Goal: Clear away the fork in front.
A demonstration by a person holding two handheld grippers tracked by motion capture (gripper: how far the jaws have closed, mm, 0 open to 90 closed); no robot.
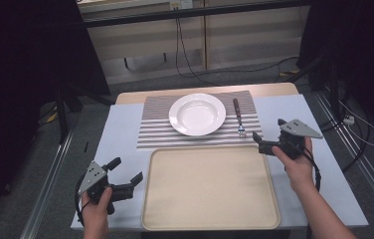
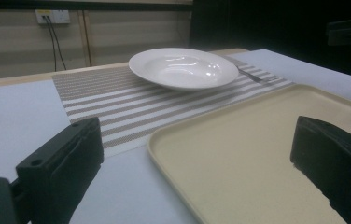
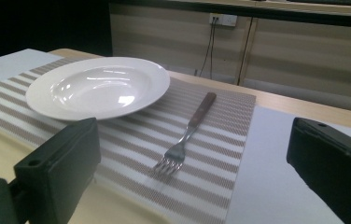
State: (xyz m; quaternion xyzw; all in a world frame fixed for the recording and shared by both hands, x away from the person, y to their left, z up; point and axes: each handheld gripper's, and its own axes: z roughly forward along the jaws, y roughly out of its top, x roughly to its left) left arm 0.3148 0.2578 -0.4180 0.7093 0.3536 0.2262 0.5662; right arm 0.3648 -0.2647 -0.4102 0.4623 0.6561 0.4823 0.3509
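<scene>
A white deep plate sits on a striped placemat. Right of the plate lies a fork with a dark wooden handle, tines toward me. A beige tray lies in front of the mat with nothing on it. My left gripper is open, held low just left of the tray. My right gripper is open, hovering near the tray's far right corner, facing the fork.
A pale blue cover lies over the table, with bare wood at the far edge. Cables hang behind the table, and dark stands flank both sides. A wall socket is mounted behind.
</scene>
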